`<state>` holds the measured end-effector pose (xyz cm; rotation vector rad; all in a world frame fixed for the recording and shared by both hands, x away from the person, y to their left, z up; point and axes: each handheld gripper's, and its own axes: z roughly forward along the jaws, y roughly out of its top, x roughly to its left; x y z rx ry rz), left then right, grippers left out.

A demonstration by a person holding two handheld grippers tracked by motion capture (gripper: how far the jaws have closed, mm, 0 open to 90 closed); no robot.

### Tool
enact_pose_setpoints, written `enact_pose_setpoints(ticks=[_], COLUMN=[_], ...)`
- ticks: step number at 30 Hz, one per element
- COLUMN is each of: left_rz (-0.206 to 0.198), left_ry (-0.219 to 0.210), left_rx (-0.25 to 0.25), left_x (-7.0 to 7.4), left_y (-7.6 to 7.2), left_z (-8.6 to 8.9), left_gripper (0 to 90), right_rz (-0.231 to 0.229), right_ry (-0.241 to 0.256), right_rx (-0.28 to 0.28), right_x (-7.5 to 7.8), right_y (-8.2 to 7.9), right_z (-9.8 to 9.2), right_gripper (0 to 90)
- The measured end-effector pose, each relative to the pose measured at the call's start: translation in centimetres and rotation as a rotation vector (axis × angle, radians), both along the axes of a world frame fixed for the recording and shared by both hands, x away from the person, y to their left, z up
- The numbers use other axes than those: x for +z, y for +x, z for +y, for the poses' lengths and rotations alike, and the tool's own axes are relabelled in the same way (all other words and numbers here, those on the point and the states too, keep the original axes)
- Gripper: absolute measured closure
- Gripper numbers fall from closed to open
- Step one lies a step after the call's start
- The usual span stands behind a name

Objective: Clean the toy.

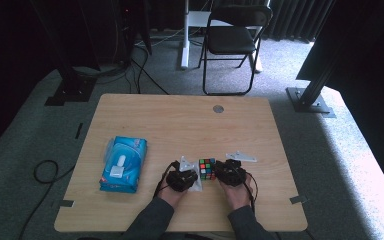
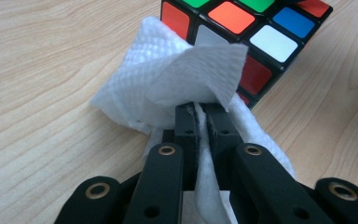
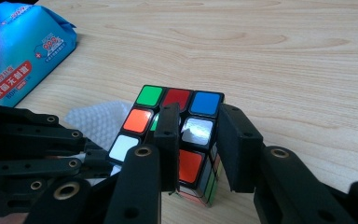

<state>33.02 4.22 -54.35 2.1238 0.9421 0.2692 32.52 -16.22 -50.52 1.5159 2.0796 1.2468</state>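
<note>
Pale wood-grain table (image 1: 180, 120) | multicolour plastic puzzle cube (image 1: 207, 168) near front edge, btwn grippers, flat on base, no long axis | L gripper (image 2: 198, 108) pinching white crumpled paper tissue (image 2: 177, 74) against cube side | R gripper (image 3: 198, 140) jaws spread astride cube corner.

Puzzle cube (image 3: 177, 140) straddled at near right corner by parted jaws of right gripper (image 3: 200, 144); white tissue (image 3: 98, 119) seen left of cube, blue wipes pack (image 3: 21, 51) at far left.
</note>
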Motion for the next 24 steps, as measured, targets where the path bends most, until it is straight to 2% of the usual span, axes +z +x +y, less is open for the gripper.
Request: enact_pose_setpoints(ticks=[14, 24], left_rz=[-0.006, -0.018], left_ry=[0.001, -0.031], left_rx=[0.009, 0.033], left_x=[0.1, 1.0], left_y=[0.1, 0.4], left_z=[0.3, 1.6], left_gripper=[84.7, 83.7], right_rz=[-0.002, 0.005], right_ry=[-0.001, 0.001], right_rx=[0.001, 0.002], right_x=[0.0, 0.0], right_y=[0.0, 0.0], right_z=[0.0, 0.0], right_gripper=[70.2, 70.2])
